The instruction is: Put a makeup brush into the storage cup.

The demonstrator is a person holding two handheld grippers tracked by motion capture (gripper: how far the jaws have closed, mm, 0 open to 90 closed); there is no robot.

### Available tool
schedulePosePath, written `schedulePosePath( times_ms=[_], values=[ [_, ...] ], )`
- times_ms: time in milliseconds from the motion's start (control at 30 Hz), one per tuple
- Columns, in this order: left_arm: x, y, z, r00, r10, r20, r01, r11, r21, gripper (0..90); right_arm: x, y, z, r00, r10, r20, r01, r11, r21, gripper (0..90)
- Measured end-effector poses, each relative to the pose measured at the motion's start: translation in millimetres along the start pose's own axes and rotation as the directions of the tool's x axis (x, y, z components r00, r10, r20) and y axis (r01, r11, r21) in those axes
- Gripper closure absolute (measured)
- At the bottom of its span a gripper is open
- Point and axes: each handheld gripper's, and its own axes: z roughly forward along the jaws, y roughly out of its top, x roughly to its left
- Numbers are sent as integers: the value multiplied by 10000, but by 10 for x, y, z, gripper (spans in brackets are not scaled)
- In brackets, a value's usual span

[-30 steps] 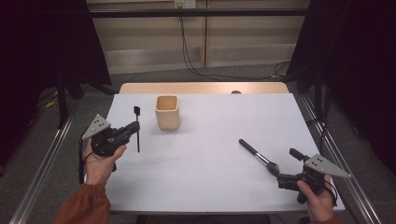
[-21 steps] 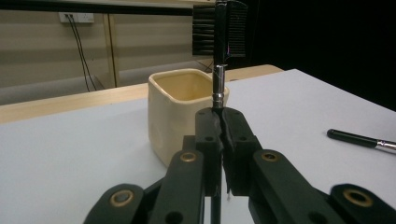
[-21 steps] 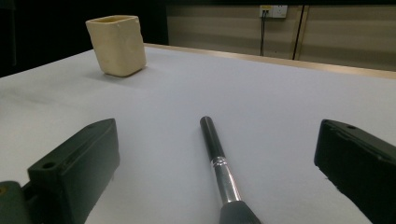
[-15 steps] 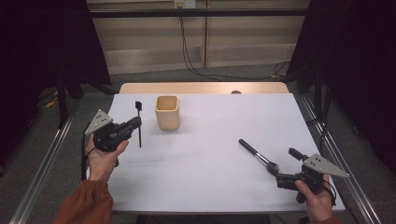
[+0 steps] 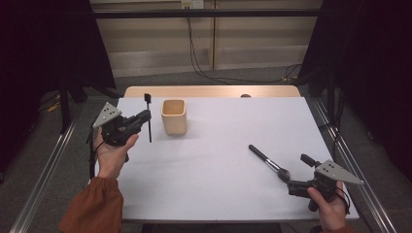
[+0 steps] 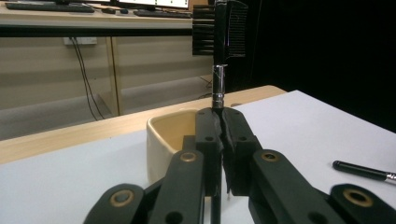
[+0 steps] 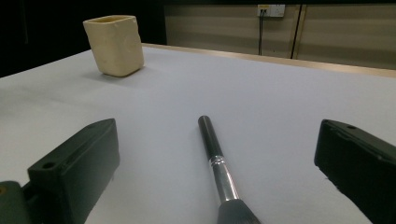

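Note:
My left gripper (image 5: pixel 145 116) is shut on a thin black comb brush (image 5: pixel 148 127). It holds the brush upright above the table, just left of a cream cup (image 5: pixel 174 116). In the left gripper view the jaws (image 6: pixel 219 114) pinch the handle, the comb head (image 6: pixel 219 28) rises above them, and the cup (image 6: pixel 163 140) stands right behind. My right gripper (image 5: pixel 295 171) rests open near the table's front right. A black makeup brush (image 5: pixel 265 158) lies flat between its jaws, with the handle (image 7: pixel 212 140) pointing away, untouched. The cup (image 7: pixel 114 44) stands far off at the left in that view.
The white table top (image 5: pixel 218 204) has a wooden strip (image 5: pixel 209 91) along its far edge. Metal rails (image 5: pixel 43 170) run along both sides. Dark curtains and hanging cables stand behind the table. The makeup brush's handle (image 6: pixel 362 170) lies at the right in the left gripper view.
My left gripper has risen and drifted toward the cup with the comb brush still in it. The right gripper and the makeup brush have stayed put.

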Motion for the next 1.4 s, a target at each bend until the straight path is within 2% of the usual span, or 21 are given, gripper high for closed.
schedulePosePath(
  times_ms=[233, 467, 967, 1400],
  values=[
    [-19, 114, 82, 9999, 123, -33, -124, 9998, -139, 861, 3, 1, 3, 9999, 99, 24, -99, 9999, -40, 0],
    [5, 218, 212, 10000, 72, 21, -72, 9997, -218, 861, -8, -3, 5, 9999, 89, 69, -89, 9999, -79, 0],
    [56, 308, 468, 9998, -189, -73, 185, 9989, -430, 861, -9, -4, -3, 9999, 89, 72, -88, 9999, -107, 0],
    [78, 464, 652, 9997, -79, -216, 64, 9976, -688, 861, -9, -5, -9, 9999, 100, 45, -100, 9999, -87, 0]
  ],
)
